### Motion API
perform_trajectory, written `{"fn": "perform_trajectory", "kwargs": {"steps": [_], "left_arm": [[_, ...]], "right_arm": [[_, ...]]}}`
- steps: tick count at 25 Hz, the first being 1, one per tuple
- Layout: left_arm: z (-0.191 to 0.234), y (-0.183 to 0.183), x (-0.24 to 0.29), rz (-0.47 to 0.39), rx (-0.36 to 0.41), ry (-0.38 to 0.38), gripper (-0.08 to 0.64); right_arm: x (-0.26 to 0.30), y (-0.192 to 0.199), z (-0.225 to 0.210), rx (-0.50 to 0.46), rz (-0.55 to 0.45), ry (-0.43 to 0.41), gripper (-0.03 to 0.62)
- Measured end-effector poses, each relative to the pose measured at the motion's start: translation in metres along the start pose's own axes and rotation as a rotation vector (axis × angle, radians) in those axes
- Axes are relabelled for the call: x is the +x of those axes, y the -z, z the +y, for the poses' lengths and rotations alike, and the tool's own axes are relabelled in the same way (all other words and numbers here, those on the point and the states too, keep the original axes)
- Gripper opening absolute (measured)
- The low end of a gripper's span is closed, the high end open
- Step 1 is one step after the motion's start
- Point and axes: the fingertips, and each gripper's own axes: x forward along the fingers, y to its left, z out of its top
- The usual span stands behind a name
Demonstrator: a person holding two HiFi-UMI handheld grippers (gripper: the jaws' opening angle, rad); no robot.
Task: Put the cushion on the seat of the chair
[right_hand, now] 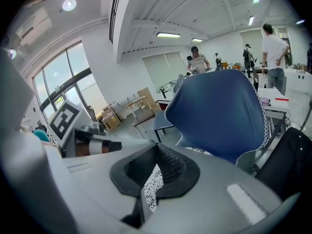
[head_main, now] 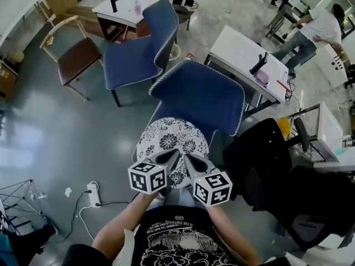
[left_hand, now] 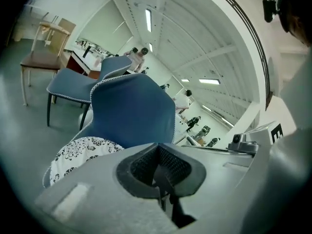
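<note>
The round white cushion with black flower print lies flat on the seat of the blue chair, whose back rises behind it. In the head view my left gripper and right gripper hover side by side over the cushion's near edge, tips pointing at the chair. In the left gripper view the gripper has its pads together with nothing in them; the cushion lies lower left and the chair back ahead. In the right gripper view the gripper also looks shut, and cushion print shows below it.
A second blue chair and a wooden chair stand beyond on the left. White tables are behind, a black office chair sits close on the right, and a power strip lies on the floor at left. People stand far back.
</note>
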Motion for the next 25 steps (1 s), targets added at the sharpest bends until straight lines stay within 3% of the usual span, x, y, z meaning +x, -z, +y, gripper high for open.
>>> {"fn": "perform_trajectory", "kwargs": {"steps": [13,25], "left_arm": [[-0.039,0.036,-0.08,0.02,0.224,-0.031,-0.005],[-0.047,0.059,-0.112,0.011,0.259,-0.025,-0.005]], "right_arm": [[-0.055,0.022,0.06,-0.009,-0.114,0.075,-0.003],[-0.077,0.04,0.088,-0.037,-0.146,0.103,-0.003]]}}
